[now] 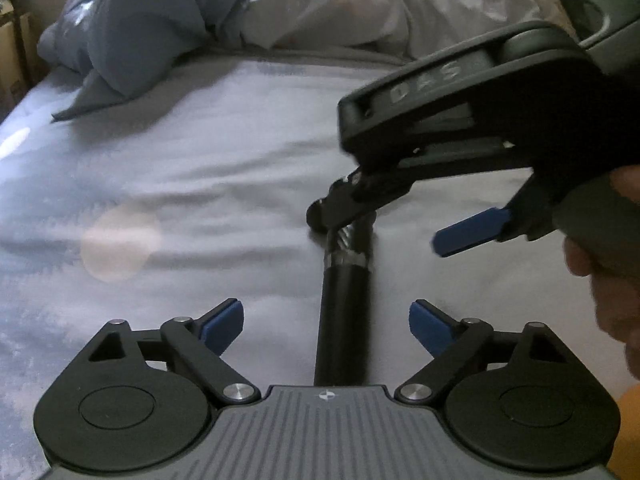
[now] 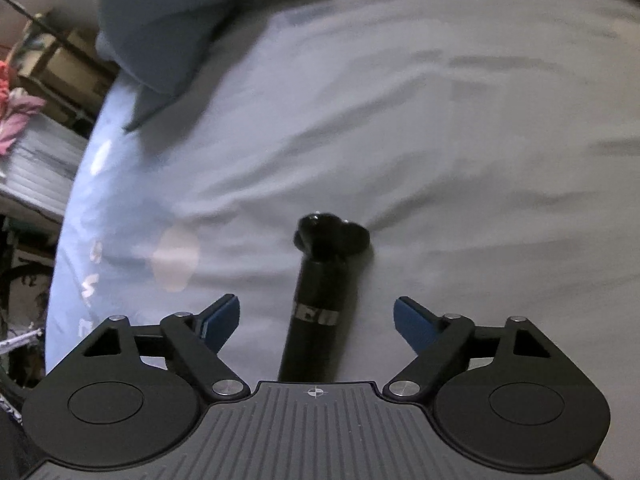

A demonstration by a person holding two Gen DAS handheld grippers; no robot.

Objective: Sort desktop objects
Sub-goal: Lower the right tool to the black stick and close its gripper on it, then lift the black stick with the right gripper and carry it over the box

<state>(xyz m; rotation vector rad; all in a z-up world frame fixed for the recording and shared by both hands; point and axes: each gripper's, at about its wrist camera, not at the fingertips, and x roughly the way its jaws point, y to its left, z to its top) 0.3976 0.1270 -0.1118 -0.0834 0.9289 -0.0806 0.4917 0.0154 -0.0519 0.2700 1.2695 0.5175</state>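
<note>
left gripper (image 1: 326, 322) spread wide, straddling black rod (image 1: 344, 320) | right gripper (image 2: 316, 320) spread too, rod lying between its fingers | rod flat on pale bedsheet (image 1: 180, 168), knobbed end toward crumpled blue duvet (image 1: 132, 28)

My left gripper (image 1: 326, 326) hangs with jaws spread wide on either side of a black rod (image 1: 345, 320) lying on the pale bedsheet (image 1: 180, 168). The right gripper (image 1: 400, 224) reaches in over the rod's far end, its blue pads apart.
</note>
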